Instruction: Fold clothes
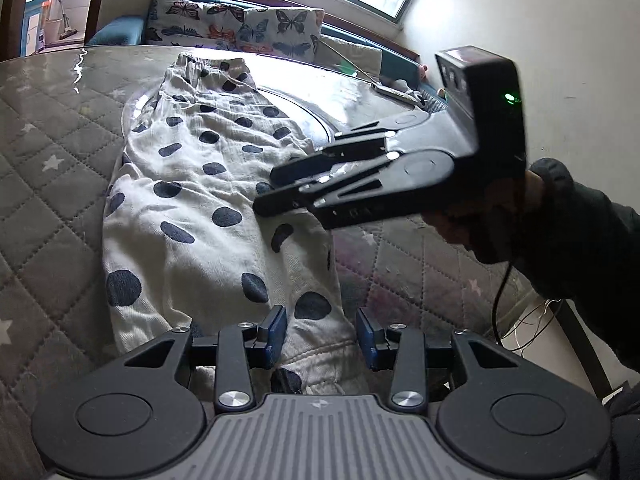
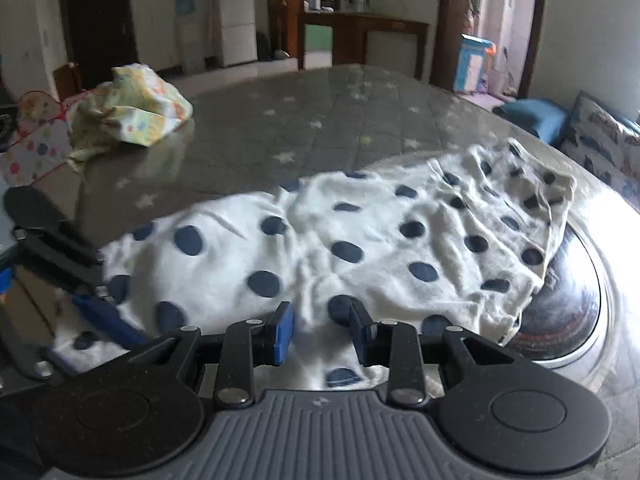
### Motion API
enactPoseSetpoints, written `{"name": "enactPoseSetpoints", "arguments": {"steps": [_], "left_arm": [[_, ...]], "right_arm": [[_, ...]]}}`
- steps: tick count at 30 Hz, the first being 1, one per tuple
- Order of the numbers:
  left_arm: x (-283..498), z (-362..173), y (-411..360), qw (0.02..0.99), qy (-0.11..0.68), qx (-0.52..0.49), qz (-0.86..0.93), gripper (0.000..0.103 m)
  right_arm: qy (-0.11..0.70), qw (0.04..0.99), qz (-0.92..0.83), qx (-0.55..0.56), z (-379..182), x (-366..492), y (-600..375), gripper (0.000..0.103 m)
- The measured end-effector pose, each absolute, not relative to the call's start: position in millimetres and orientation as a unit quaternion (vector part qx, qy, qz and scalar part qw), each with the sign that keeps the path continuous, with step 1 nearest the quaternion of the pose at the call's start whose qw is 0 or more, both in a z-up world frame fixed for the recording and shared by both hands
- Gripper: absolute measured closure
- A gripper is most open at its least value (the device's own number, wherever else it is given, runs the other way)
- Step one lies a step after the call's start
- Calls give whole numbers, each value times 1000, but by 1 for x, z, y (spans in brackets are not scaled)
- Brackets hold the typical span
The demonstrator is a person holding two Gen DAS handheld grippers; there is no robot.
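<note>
Left wrist: right gripper (image 1: 266, 190) level over trousers (image 1: 208, 208), jaws apart

Butterfly cushions (image 1: 240, 26), white fridge (image 2: 237, 18), quilted star-print table cover (image 2: 304, 128).

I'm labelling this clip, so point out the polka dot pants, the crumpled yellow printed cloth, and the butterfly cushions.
polka dot pants (image 1: 192, 216), left wrist view, middle of the fabric.
crumpled yellow printed cloth (image 2: 132, 112), right wrist view, centre of the bundle.
butterfly cushions (image 1: 236, 26), left wrist view, front face of the cushions.
</note>
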State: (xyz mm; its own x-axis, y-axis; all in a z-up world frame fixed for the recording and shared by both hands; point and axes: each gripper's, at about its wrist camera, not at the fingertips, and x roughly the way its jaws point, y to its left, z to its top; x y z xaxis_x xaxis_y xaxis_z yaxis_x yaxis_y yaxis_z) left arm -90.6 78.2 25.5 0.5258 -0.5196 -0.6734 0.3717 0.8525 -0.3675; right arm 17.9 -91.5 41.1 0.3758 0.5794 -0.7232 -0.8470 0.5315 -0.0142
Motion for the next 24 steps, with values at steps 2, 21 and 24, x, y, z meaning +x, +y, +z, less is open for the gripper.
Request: {"name": "enactPoseSetpoints", "arguments": {"steps": [2, 21, 24], "left_arm": [[-91, 24, 79, 868, 414, -90, -257, 61], [-99, 45, 94, 880, 390, -100, -252, 58], [-95, 53, 106, 890, 375, -103, -239, 58]], "right_arm": [[342, 812, 431, -193, 37, 28, -94, 60], [332, 820, 439, -158, 52, 13, -113, 60], [342, 810, 449, -161, 49, 3, -115, 60]]}}
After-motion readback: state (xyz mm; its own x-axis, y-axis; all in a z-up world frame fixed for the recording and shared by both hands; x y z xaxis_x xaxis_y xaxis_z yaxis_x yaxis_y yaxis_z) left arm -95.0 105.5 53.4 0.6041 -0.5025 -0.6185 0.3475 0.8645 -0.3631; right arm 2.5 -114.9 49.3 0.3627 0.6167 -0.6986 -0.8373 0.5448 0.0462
